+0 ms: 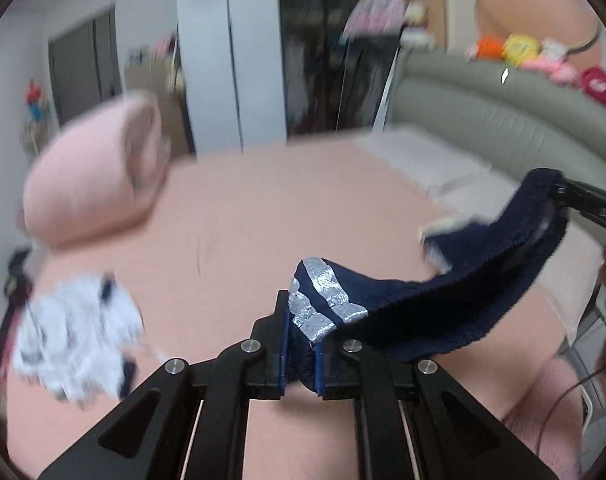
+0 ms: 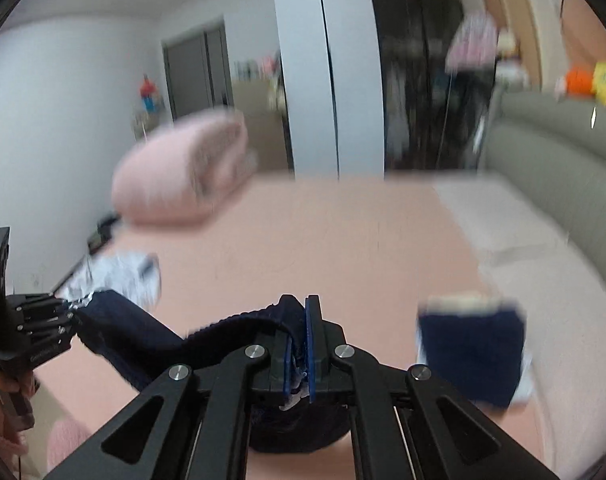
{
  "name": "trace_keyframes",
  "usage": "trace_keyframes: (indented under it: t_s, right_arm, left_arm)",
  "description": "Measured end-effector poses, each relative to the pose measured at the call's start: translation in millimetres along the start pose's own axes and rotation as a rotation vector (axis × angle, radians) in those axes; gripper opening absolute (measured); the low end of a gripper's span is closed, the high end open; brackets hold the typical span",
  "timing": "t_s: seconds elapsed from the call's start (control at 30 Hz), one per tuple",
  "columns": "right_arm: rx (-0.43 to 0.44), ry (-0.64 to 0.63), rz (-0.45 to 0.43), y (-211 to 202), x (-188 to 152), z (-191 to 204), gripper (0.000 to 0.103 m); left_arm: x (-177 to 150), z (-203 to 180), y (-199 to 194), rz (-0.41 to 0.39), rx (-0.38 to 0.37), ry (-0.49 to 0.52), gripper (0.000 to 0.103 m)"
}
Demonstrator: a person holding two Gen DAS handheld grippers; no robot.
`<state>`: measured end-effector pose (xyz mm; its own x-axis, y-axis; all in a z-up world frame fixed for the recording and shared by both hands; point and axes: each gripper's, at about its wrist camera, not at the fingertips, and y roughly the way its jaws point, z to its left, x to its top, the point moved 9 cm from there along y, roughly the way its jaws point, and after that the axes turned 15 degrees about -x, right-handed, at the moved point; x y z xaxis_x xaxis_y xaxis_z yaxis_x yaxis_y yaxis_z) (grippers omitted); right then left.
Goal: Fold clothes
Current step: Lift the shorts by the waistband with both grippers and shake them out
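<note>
Left-wrist view: my left gripper (image 1: 301, 354) is clenched on the silver-striped end of the navy knitted garment (image 1: 423, 292), which spans rightward, above the pink bed sheet (image 1: 263, 220), to the right gripper (image 1: 559, 200).

Right-wrist view: right gripper (image 2: 299, 344) pinches the other end; the garment's long axis runs gripper to gripper, sagging between.

No legible text or numbers anywhere (only blurred, unreadable markings on the black tool bodies)
</note>
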<state>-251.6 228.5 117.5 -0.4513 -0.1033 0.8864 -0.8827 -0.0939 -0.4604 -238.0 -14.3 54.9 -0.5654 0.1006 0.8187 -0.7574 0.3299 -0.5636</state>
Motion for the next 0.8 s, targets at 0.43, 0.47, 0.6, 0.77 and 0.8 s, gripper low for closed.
trace_keyframes:
  t_s: [0.43, 0.47, 0.6, 0.77, 0.8]
  right_arm:
    - [-0.029, -0.176, 0.319, 68, -228, 36, 0.004]
    - [-0.025, -0.195, 0.39, 82, -262, 41, 0.004]
    - [-0.019, -0.208, 0.555, 100, -343, 48, 0.004]
    - [0.001, -0.157, 0.563, 99, -346, 47, 0.004]
    - [0.006, -0.143, 0.556, 99, -342, 47, 0.004]
  left_arm:
    - [-257, 20, 99, 0.434, -0.063, -0.364, 0.011]
    - [-288, 25, 114, 0.501, -0.049, -0.383, 0.011]
    - [-321, 28, 125, 0.539, -0.044, -0.401, 0.013]
    - [-294, 22, 108, 0.485, 0.002, -0.262, 0.04]
    - [-290, 20, 108, 0.48, 0.001, -0.222, 0.04]
